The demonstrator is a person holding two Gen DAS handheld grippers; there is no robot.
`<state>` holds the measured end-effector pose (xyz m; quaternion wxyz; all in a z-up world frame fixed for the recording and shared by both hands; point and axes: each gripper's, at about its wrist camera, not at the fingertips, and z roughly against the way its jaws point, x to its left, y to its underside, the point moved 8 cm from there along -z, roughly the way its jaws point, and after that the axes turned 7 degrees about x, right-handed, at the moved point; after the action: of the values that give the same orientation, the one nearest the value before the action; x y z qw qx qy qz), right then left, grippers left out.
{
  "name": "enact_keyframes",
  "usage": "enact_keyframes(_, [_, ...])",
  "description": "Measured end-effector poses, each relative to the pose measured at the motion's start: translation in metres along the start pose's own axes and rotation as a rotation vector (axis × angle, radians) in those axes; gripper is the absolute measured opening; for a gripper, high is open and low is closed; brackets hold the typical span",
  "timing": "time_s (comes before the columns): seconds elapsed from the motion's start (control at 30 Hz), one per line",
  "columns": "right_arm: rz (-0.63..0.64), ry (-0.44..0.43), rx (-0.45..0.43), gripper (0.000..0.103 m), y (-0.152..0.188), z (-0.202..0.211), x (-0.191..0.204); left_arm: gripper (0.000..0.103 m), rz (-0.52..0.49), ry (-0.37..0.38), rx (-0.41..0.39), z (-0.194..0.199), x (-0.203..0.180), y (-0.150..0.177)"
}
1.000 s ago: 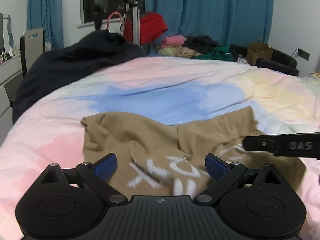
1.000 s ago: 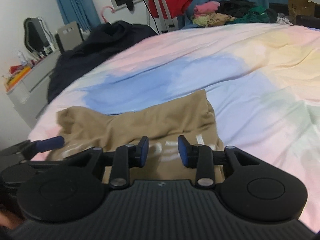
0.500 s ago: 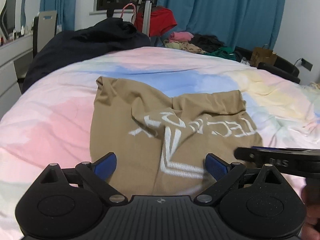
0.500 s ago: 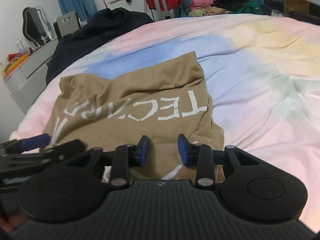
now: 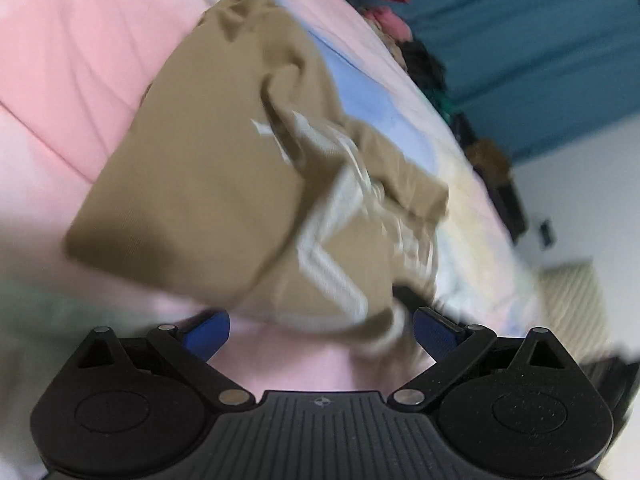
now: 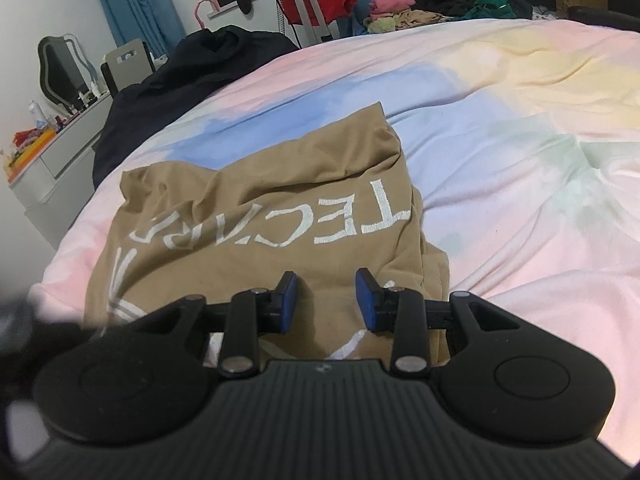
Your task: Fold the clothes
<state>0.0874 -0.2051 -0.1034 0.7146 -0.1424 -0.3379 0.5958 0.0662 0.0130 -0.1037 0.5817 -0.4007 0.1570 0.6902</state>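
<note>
The tan shirt (image 6: 256, 220) lies crumpled near the bed's (image 6: 520, 152) near edge, just ahead of the right gripper (image 6: 326, 300) (jaws partly spread, pinching nothing), while the left gripper (image 5: 320, 326), spread wide and empty, tilts over its near hem.

We see a tan shirt (image 6: 256, 216) of soft matt knit cloth with white stitched lettering, lying on a smooth, lightly creased pastel cotton sheet (image 6: 520, 168). Our grippers (image 6: 326, 300) are matt black ribbed plastic with blue rubbery pads (image 6: 366, 300).
</note>
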Motion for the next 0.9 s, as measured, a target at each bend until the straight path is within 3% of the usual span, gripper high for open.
enact_keyframes(0.23, [-0.059,-0.018,-0.005,0.034,-0.003,0.0,-0.006,0.095,0.078,0.223,-0.125,0.026,-0.001,-0.011])
enact_keyframes(0.37, [-0.08,-0.031,-0.009,0.033,-0.001,-0.001,-0.006,0.083,0.211,0.175,-0.138,0.022,0.03,-0.009])
enact_keyframes(0.4, [-0.086,-0.034,-0.01,0.033,0.0,0.0,-0.007,0.074,0.24,0.158,-0.132,0.02,0.037,-0.009])
enact_keyframes(0.47, [-0.1,-0.039,-0.014,0.033,0.0,0.002,-0.008,0.069,0.273,0.137,-0.14,0.019,0.044,-0.009])
enact_keyframes(0.63, [-0.155,-0.046,-0.048,0.034,-0.002,0.012,-0.014,0.064,0.084,0.16,-0.216,0.032,0.01,-0.003])
enact_keyframes(0.77, [-0.267,-0.1,-0.12,0.039,-0.008,0.038,-0.02,0.07,0.062,0.195,-0.226,0.031,0.0,0.0])
enact_keyframes(0.8, [-0.297,-0.131,-0.136,0.047,-0.01,0.045,-0.02,0.072,0.085,0.186,-0.212,0.029,0.006,-0.002])
enact_keyframes(0.83, [-0.334,-0.174,-0.144,0.066,-0.01,0.05,-0.02,0.072,0.107,0.178,-0.196,0.025,0.011,-0.003])
enact_keyframes(0.9, [-0.407,-0.274,-0.152,0.093,-0.009,0.06,-0.017,0.071,0.119,0.173,-0.157,0.014,0.014,-0.003])
